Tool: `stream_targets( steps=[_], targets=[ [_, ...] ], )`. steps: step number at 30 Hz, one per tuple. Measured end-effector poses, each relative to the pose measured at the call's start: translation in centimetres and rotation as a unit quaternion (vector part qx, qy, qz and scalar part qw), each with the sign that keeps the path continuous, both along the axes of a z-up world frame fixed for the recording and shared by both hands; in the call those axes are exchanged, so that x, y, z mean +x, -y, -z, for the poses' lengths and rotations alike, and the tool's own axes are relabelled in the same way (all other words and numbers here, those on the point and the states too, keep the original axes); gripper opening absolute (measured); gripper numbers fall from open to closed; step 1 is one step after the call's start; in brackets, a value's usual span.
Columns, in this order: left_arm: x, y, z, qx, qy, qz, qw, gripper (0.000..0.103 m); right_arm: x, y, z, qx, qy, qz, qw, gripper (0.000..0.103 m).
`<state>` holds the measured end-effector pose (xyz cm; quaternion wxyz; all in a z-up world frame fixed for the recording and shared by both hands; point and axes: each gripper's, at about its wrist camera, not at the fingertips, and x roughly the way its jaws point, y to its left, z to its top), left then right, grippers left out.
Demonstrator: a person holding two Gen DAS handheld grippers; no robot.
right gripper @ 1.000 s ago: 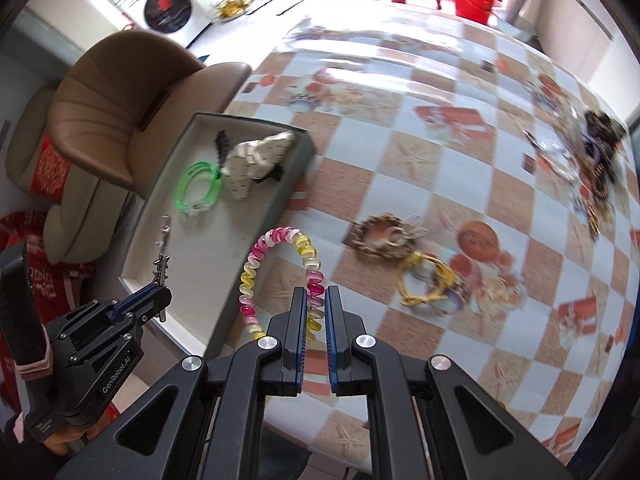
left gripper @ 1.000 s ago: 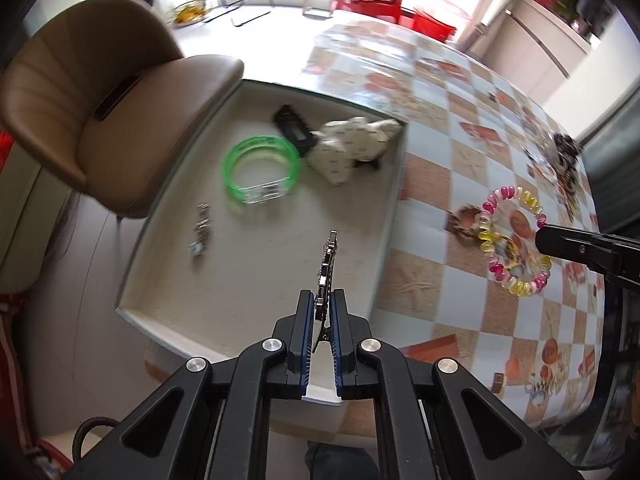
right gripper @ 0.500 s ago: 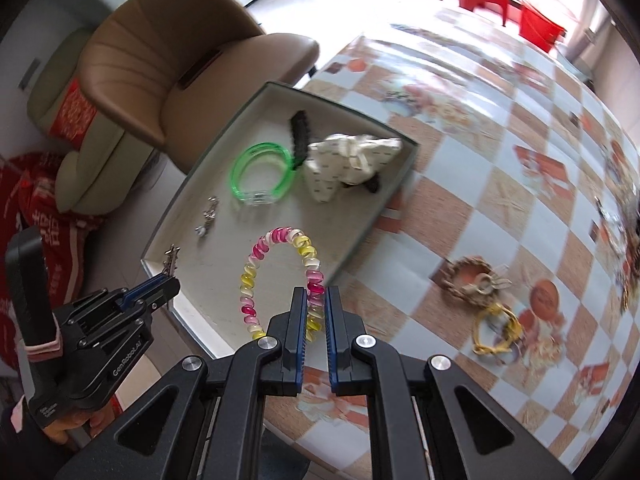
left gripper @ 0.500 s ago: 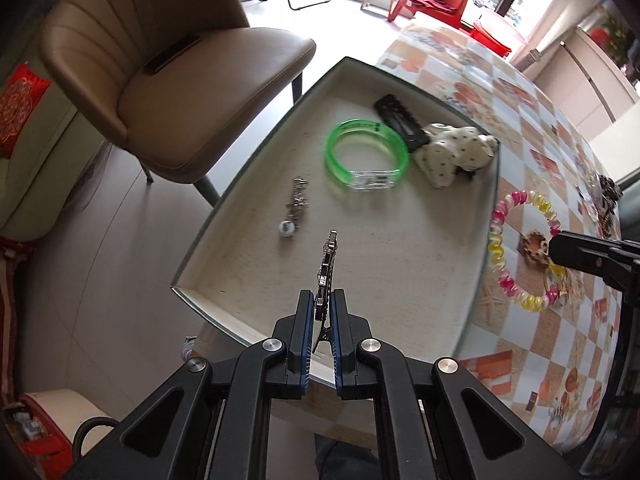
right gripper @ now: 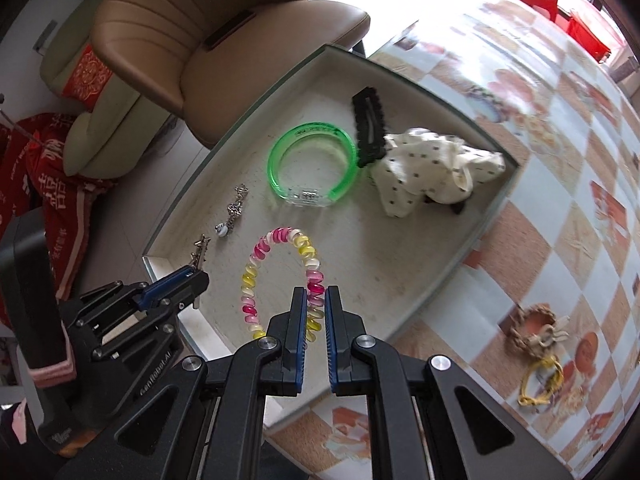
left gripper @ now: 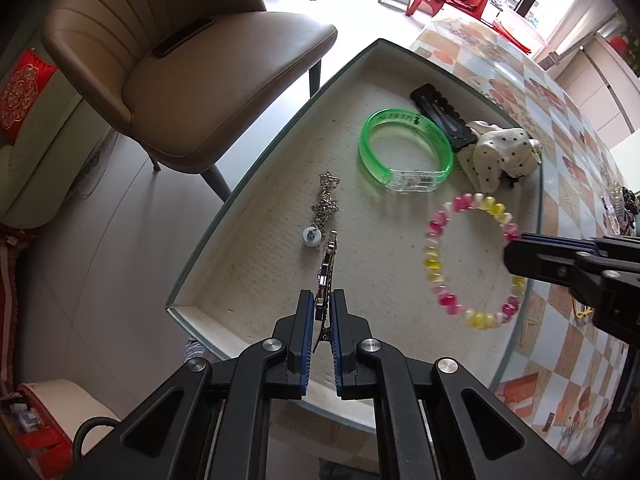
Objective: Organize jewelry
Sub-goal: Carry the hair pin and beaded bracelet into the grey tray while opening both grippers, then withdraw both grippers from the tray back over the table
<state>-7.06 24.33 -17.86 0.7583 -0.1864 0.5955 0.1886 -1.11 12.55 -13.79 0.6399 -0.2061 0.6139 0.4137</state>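
Over the tray [left gripper: 248, 200], the left tool [left gripper: 320, 312] clamps a metal hair clip [left gripper: 326, 268] beside the right tool [right gripper: 316, 308], clamped on a beaded bracelet [right gripper: 280, 276], both apparently bound for the tray's sorted jewelry.

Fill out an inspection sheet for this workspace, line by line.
Surface: checkered tablecloth under a beige tray.
Job's things: green bangle, black hair clip, dotted scrunchie and silver chain lie in the tray.
Clutter: woven bracelet and yellow bracelet on the cloth.
Grippers: left gripper shut on a metal clip; right gripper shut on a beaded bracelet.
Cables: black cable, bottom left.
Surroundings: brown chair.
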Motion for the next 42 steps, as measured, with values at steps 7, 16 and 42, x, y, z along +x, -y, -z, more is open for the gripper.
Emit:
stream_targets(
  steps=[7,16,42],
  targets=[
    [0.6,-0.2,1.5,0.005,-0.01,-0.006,0.9999,0.012,0.8,-2.1,2.4,-0.01,-0.005,0.001,1.0,0.009],
    [0.6,0.0,2.4,0.014,-0.023,-0.002,0.9996,0.012,1.6,-2.8,4.8,-0.028,-0.01,0.017,0.999,0.01],
    [1.6,1.4,0.5,0.048,-0.048,0.018,0.9976,0.012,3.5,3.6,-1.6,0.029,-0.002,0.084,0.996,0.032]
  ],
)
